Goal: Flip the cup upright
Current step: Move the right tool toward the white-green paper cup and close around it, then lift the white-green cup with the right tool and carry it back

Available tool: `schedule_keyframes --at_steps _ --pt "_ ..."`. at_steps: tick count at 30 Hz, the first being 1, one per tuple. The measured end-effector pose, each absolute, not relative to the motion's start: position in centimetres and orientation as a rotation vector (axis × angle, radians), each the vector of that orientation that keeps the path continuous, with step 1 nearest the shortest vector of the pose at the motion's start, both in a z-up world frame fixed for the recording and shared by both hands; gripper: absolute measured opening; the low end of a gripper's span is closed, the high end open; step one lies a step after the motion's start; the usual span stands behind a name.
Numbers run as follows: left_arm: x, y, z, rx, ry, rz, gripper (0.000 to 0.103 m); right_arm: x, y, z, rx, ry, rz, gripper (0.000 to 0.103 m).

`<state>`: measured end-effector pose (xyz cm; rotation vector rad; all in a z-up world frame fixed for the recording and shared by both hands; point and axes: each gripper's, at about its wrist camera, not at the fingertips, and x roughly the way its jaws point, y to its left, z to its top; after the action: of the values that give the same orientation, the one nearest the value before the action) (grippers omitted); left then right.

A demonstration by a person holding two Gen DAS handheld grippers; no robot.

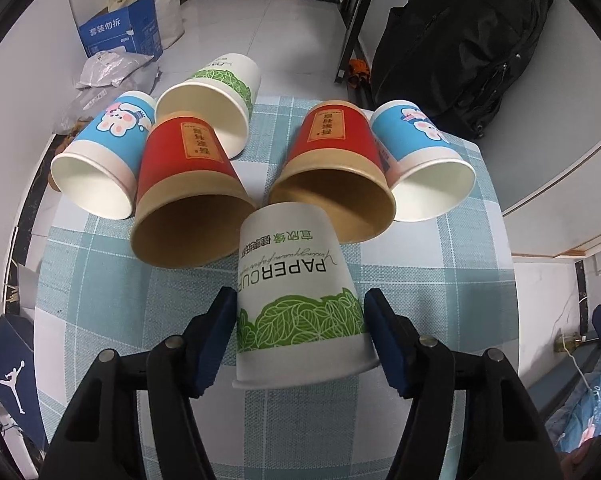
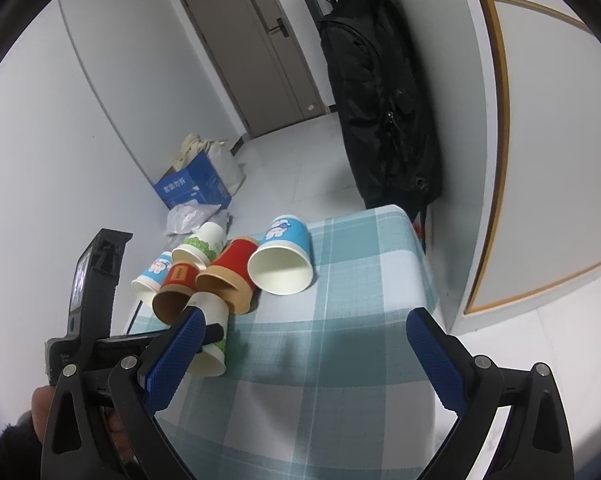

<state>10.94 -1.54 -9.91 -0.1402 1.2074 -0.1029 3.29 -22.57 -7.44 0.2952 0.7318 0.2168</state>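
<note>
A white paper cup with green leaves (image 1: 296,292) stands upside down on the checked tablecloth (image 1: 100,280), rim down. My left gripper (image 1: 298,344) is open with its blue pads on either side of the cup's lower wall, close to it with small gaps. The same cup shows in the right wrist view (image 2: 210,336), partly behind my left gripper. My right gripper (image 2: 300,360) is open and empty above the tablecloth (image 2: 340,300), to the right of the cups.
Several other cups lie on their sides behind it: two red-and-brown (image 1: 188,192) (image 1: 336,168), two blue with a rabbit (image 1: 100,156) (image 1: 424,160), one white-green (image 1: 216,96). A black backpack (image 2: 380,100) hangs at the far right. A blue box (image 2: 192,188) sits on the floor.
</note>
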Motion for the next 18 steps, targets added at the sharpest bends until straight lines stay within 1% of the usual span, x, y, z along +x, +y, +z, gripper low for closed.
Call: schedule_keyframes --at_steps 10,18 --pt "11.0 -1.8 -9.8 -0.156 1.218 -0.120 0.058 3.2 -22.8 -7.5 0.299 0.734 0.216 0.101" --pt "10.4 -2.4 -8.6 -0.137 1.192 -0.158 0.058 3.1 -22.9 -7.6 0.299 0.738 0.200 0.101"
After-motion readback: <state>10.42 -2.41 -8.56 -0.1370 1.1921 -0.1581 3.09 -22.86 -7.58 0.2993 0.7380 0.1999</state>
